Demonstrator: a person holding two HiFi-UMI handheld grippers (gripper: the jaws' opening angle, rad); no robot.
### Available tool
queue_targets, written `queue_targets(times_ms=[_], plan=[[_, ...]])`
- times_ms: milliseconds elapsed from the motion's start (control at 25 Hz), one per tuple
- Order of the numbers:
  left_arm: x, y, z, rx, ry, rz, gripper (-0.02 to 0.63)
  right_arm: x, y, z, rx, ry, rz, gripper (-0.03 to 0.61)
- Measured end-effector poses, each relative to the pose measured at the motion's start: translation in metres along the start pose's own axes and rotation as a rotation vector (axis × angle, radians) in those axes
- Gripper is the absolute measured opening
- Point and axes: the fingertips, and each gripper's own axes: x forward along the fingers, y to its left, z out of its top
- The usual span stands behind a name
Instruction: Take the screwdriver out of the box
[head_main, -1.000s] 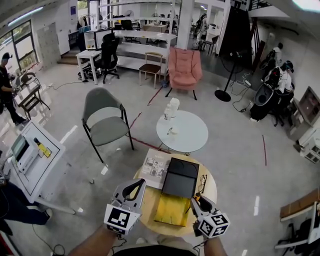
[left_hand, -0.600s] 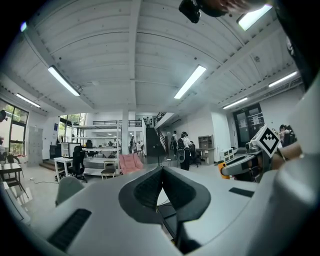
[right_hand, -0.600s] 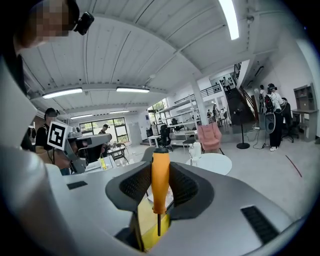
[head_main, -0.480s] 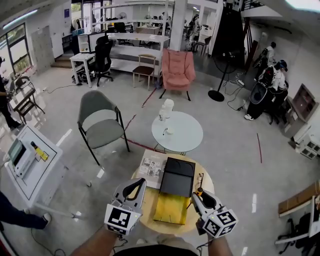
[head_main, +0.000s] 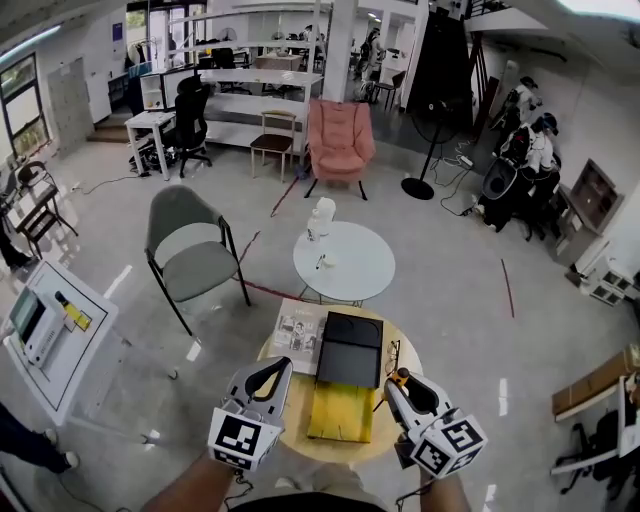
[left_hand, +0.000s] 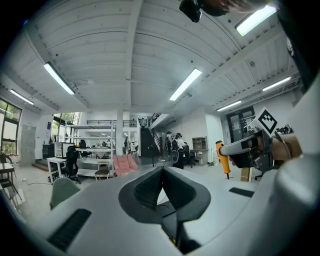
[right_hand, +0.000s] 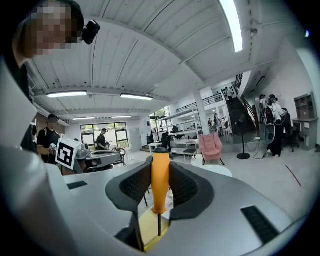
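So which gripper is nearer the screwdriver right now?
Right. The right gripper grips the screwdriver by its orange handle; the left gripper is shut and empty, on the box's other side.

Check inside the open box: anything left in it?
The box shows only its yellow inside, nothing lying on it; small bits would be too tiny to tell. The screwdriver is clamped in the right tongs.

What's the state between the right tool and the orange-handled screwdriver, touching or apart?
Touching. In the right gripper view, the right tool has both pads pressed against the orange-handled screwdriver, with no gap.
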Motion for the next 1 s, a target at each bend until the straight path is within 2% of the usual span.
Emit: queue_targets(times_ms=[400, 1000], plan=[[-0.008, -0.006, -0.003, 0.012, 0.001, -0.059, 0.012, -0.015, 0.012, 0.002, 0.006, -0.030, -0.057, 0.124], [-0.019, -0.007, -0.006, 0.017, -0.020, -0.072, 0.012, -0.026, 0.027, -0.009, 0.008, -0.038, -0.097, 0.124]])
